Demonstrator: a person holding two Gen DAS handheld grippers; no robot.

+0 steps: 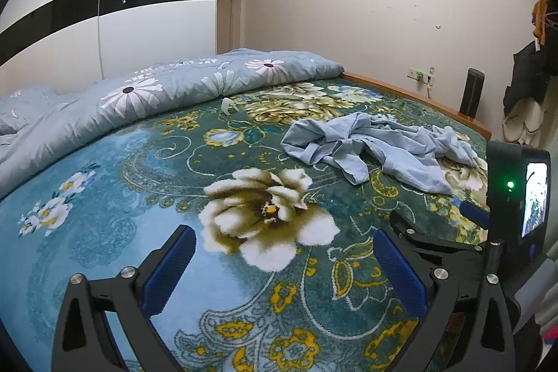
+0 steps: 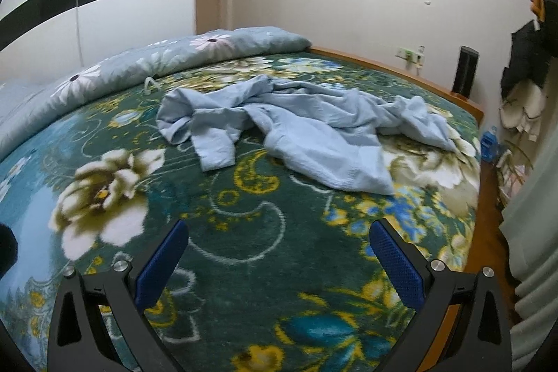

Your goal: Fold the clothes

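Ahead of both wide-open, empty tongs, left (image 1: 284, 262) and right (image 2: 279, 255), the crumpled light-blue garment (image 2: 300, 124) lies on the bed (image 2: 244, 232), likely light and limp, best pinched at its near hem corners

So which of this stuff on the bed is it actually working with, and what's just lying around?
For the job:
crumpled light-blue garment
left tool, open
right tool, open

Just lying about:
grey-blue daisy-print quilt
small white plastic clip
black cylindrical speaker
floral plush bedspread, the work surface
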